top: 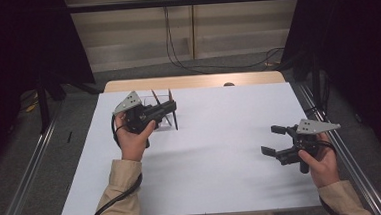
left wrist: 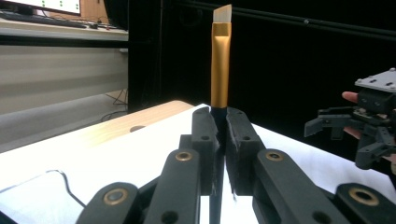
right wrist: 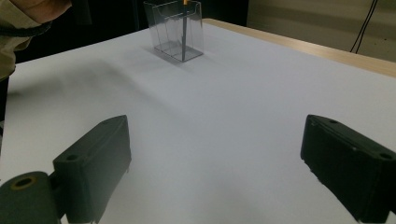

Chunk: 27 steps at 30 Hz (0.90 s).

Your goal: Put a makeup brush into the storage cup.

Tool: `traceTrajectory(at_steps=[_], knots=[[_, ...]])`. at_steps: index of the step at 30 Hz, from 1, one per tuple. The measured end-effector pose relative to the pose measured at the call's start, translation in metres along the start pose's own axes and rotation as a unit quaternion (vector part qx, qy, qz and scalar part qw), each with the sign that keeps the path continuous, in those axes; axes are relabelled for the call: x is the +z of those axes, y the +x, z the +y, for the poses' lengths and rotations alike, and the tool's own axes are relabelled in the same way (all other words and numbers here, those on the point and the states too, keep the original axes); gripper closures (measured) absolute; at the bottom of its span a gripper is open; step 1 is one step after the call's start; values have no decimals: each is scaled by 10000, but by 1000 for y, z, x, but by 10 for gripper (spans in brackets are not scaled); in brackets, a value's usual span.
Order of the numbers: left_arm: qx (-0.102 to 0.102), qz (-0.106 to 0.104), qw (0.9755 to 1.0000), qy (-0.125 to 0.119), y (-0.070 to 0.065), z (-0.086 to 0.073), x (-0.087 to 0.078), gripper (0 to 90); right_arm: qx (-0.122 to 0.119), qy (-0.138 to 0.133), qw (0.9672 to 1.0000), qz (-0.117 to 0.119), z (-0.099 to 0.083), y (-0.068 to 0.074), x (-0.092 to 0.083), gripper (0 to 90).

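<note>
My left gripper is at the table's far left, shut on a thin brush whose dark handle hangs below the jaws. In the left gripper view the jaws pinch that brush, whose gold ferrule and pale slanted bristles stand upright above them. Just behind is a clear plastic holder with another brush leaning in it. My right gripper hovers near the table's right edge, open, nothing between its jaws. From there the clear holder with a dark brush handle shows far off.
A white sheet covers the table, with a strip of bare wood along the far edge. Metal rails run along both sides. Cables lie on the floor beyond. The right gripper shows at the right of the left gripper view.
</note>
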State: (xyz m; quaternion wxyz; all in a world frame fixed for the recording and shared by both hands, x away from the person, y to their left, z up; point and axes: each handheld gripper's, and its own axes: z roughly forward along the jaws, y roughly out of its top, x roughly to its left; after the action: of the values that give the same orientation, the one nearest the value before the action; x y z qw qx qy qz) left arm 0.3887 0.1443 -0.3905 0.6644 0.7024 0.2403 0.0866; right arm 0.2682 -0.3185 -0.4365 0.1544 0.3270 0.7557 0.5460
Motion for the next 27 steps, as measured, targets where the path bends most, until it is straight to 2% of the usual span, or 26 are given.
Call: traceTrajectory(at_steps=[10,27], knots=[[-75,116,9999,-68,9,2,3,833,-8,28,10000,11,-1,0,1,81],[-56,371,9993,-57,26,16,8,833,-4,21,10000,24,0,1,1,81]])
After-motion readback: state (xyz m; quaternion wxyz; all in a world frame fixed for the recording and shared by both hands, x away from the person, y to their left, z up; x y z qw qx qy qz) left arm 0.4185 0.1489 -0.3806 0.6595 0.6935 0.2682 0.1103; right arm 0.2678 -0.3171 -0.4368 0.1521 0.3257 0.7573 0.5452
